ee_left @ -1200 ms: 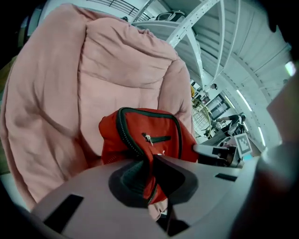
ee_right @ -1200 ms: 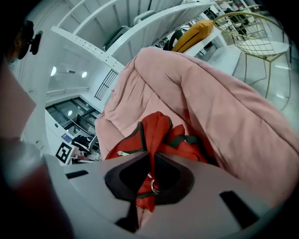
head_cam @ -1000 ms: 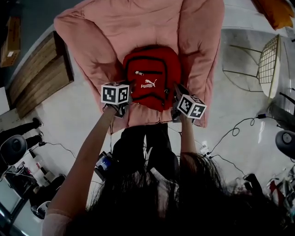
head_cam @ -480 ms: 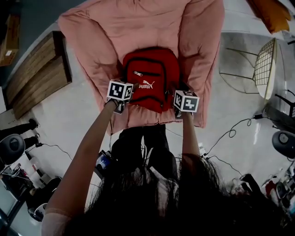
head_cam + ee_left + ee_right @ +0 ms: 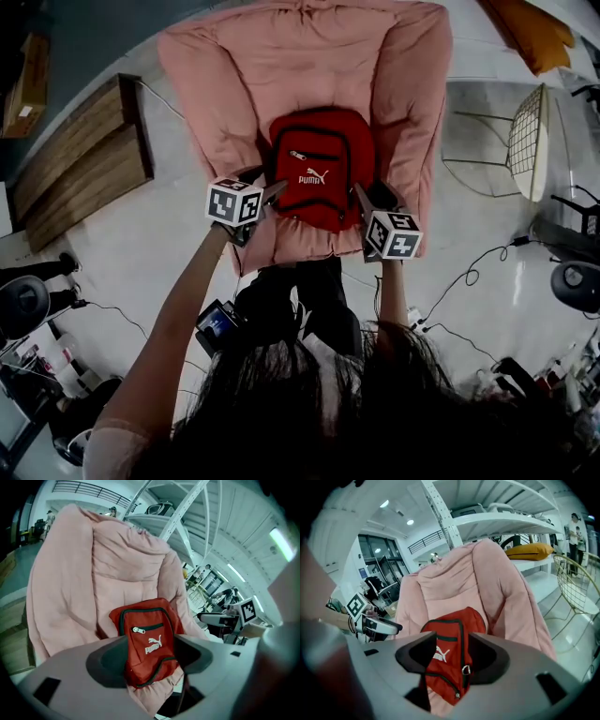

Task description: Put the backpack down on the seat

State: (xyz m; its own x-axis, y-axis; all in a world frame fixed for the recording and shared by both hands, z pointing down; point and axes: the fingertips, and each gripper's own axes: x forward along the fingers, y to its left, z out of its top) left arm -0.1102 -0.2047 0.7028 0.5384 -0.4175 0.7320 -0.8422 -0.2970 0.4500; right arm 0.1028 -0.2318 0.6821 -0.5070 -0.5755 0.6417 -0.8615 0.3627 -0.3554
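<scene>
A red backpack (image 5: pixel 319 169) with a white logo rests upright on the seat of a pink padded chair (image 5: pixel 234 84), leaning on its backrest. My left gripper (image 5: pixel 274 191) hangs just off the backpack's left side, jaws spread wide and holding nothing. My right gripper (image 5: pixel 362 193) hovers at the backpack's right side; its jaws are opening, with nothing pressed between them. In the left gripper view the backpack (image 5: pixel 147 641) shows beyond the left gripper (image 5: pixel 150 657). The right gripper view has the backpack (image 5: pixel 450 660) a little past the right gripper (image 5: pixel 453 657).
A wooden pallet (image 5: pixel 84 159) lies on the floor left of the chair. A wire chair (image 5: pixel 530 141) and an orange cushion (image 5: pixel 534 28) stand to the right. Cables (image 5: pixel 469 272) trail over the floor near my feet. White shelving (image 5: pixel 497 517) rises behind the chair.
Both grippers have let go of the backpack's sides and drawn back a little toward me. The backpack stays put on the seat.
</scene>
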